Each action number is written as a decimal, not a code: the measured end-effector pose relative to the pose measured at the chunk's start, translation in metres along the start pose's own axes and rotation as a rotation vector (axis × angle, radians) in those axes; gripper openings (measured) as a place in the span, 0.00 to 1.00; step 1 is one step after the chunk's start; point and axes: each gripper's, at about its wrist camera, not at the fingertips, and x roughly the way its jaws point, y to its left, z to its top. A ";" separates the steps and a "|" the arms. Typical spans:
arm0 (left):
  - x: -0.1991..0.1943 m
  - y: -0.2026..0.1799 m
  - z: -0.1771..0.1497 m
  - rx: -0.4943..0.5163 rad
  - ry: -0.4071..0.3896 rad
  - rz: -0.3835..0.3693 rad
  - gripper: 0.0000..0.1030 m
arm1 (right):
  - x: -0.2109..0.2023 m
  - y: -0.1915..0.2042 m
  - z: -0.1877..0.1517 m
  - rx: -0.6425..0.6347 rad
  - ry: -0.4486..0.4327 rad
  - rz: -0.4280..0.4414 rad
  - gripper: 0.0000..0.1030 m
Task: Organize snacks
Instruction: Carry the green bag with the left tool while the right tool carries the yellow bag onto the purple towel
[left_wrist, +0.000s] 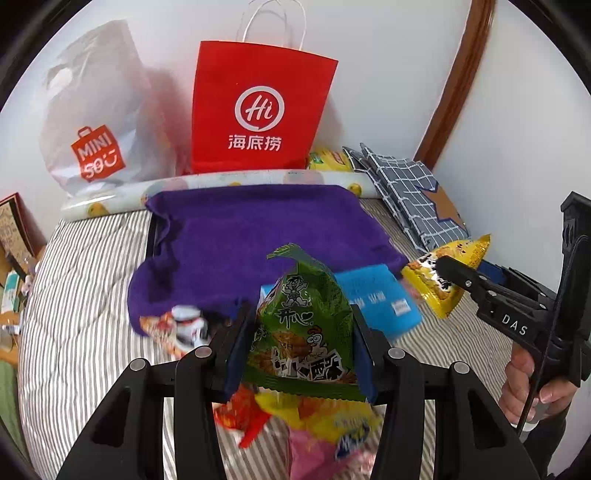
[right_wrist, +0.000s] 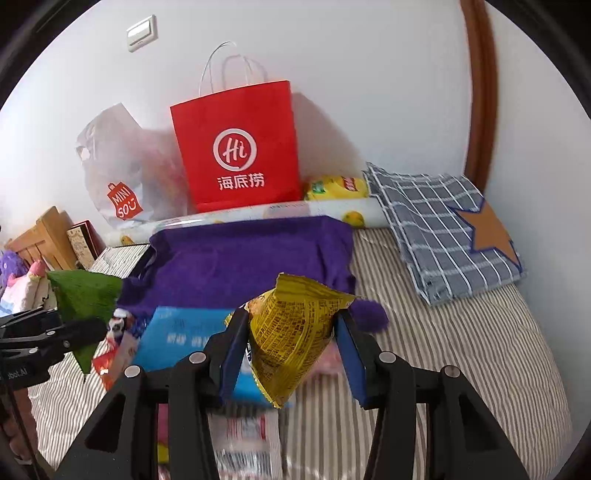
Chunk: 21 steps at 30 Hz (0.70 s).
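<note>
The left gripper (left_wrist: 301, 347) has its jaws closed partway, pinching a green snack packet (left_wrist: 304, 325) between the blue pads (left_wrist: 236, 354), the packet standing upright above a heap of red, yellow and pink packets (left_wrist: 314, 424) on the striped bedcover (left_wrist: 85, 280); the right gripper (right_wrist: 291, 350) is likewise closed onto a yellow snack packet (right_wrist: 291, 332), held clear of the bed just in front of a blue packet (right_wrist: 184, 336); beyond both lies a purple towel (left_wrist: 258, 229) spread over a dark tray; a red paper bag (left_wrist: 258, 110) and a white plastic bag (left_wrist: 96, 110) stand against the wall behind it; a checked cloth (right_wrist: 439, 229) lies at the right.
</note>
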 end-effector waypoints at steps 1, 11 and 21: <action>0.003 0.001 0.006 -0.002 0.004 -0.002 0.48 | 0.004 0.001 0.005 -0.008 -0.001 0.002 0.44; 0.025 0.027 0.052 -0.021 0.002 0.050 0.48 | 0.044 0.000 0.048 -0.027 -0.001 0.017 0.44; 0.052 0.078 0.086 -0.107 0.021 0.085 0.48 | 0.089 -0.011 0.083 -0.040 0.026 0.010 0.43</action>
